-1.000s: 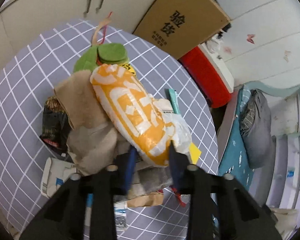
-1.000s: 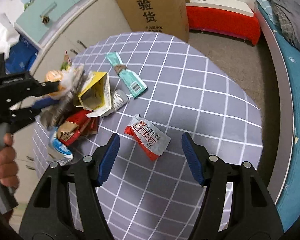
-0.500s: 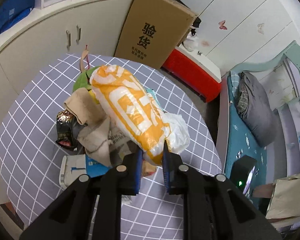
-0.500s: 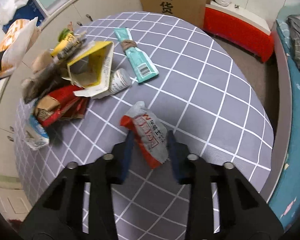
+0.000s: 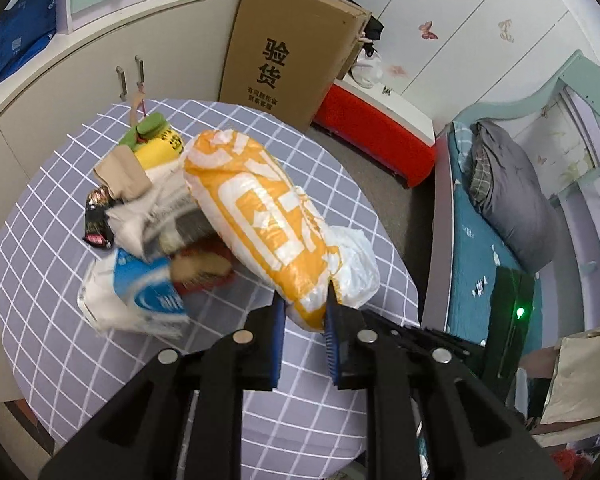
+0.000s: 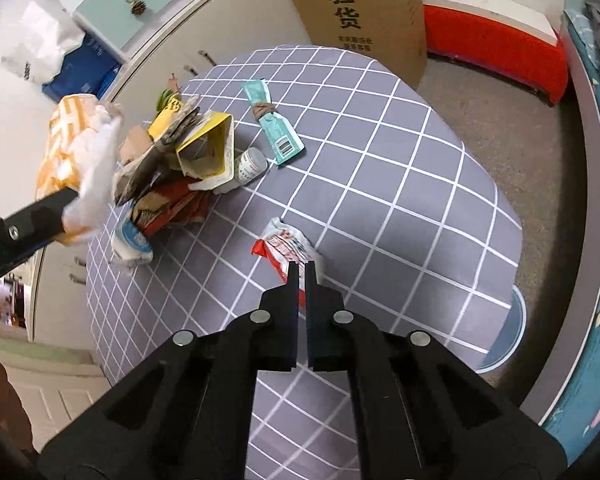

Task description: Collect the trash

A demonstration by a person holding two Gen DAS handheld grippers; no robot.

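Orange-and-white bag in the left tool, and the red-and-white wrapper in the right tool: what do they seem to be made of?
The orange-and-white bag looks like thin plastic film, glossy: it crinkles, catches highlights, and its white end bunches translucently. The red-and-white wrapper looks like printed plastic or foil-lined film, shiny and creased; which of the two cannot be told.

At the top of my view, the cardboard box [image 5: 296, 52] carries two large black characters, 验货; the smaller print beneath them is too small to read.

Trash heap [image 6: 172, 184] crowds the table's [image 6: 400, 200] left; right side lies open.
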